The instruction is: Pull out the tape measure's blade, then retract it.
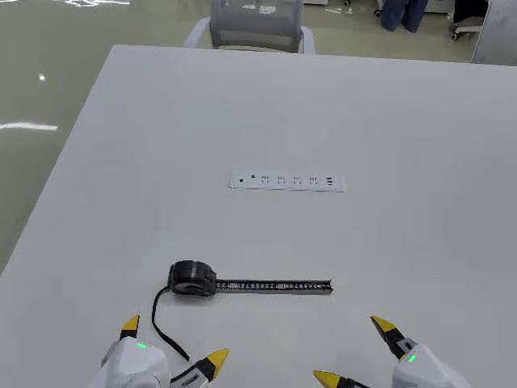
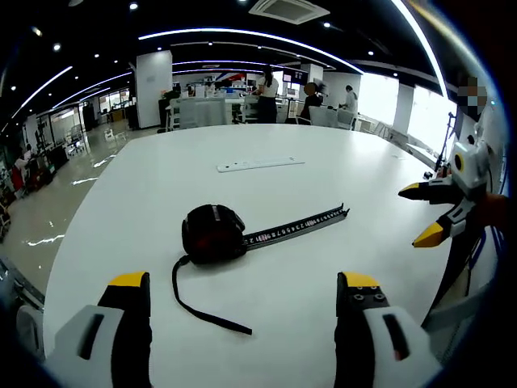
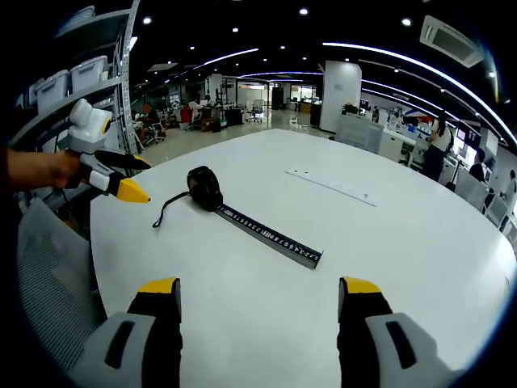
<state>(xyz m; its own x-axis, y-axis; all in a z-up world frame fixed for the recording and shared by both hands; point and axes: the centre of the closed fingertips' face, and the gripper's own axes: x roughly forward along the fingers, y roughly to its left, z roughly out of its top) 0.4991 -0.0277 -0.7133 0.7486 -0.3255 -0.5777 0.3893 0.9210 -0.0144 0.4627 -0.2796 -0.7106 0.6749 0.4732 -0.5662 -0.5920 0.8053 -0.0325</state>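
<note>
The left gripper [image 1: 173, 341] and right gripper [image 1: 354, 351] hung wide open and empty. Beyond them on the table lay the tape measure [image 1: 192, 277], its blade [image 1: 275, 286] already extended. The case looked compact and solid, worth pinning. The thin, springy blade seemed best pinched at its end hook.

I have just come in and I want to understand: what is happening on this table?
A person holds the left gripper and the right gripper over the near edge of the white table, both open and empty. Ahead of them lies the black tape measure, its blade partly out toward the right side, its strap trailing toward the left gripper. Neither gripper grips it.
</note>
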